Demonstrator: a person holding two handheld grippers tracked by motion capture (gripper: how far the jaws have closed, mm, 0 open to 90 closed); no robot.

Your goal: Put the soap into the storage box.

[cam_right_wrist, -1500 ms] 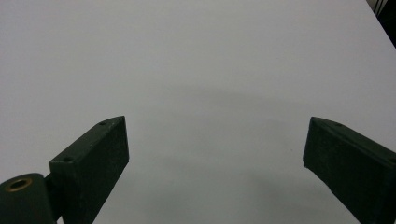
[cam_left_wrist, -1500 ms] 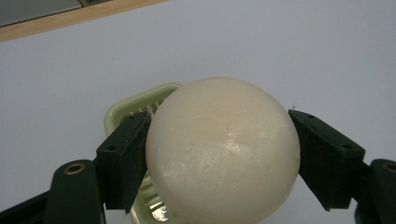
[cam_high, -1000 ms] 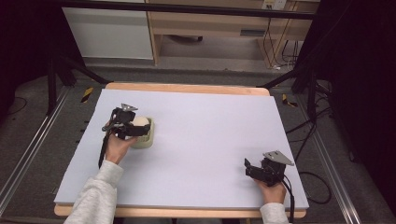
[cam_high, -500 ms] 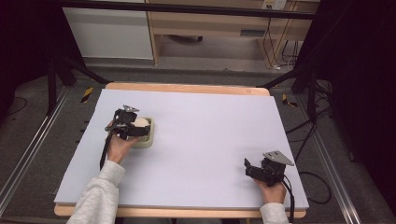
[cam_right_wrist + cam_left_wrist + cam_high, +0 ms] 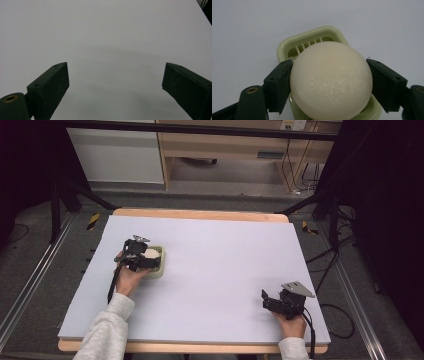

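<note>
A round cream bar of soap (image 5: 331, 80) sits between the two black jaws of my left gripper (image 5: 329, 86), both pads pressed against its sides. Right under it lies a pale green slotted soap dish (image 5: 312, 43), seen in the high view as a dish (image 5: 159, 266) on the left half of the table. There the left gripper (image 5: 147, 259) hovers over it with the soap (image 5: 151, 253) peeking out. My right gripper (image 5: 266, 299) rests near the table's front right, jaws wide apart with nothing between them; its own view shows bare tabletop between the fingers (image 5: 51, 83).
The pale lilac tabletop (image 5: 225, 265) has a wooden edge (image 5: 200, 214) at the back. A wooden cabinet (image 5: 240, 145) and cables stand behind the table, and metal rails run along the floor on both sides.
The left gripper with the soap has shifted slightly toward the front over the dish. The right gripper has stayed put.
</note>
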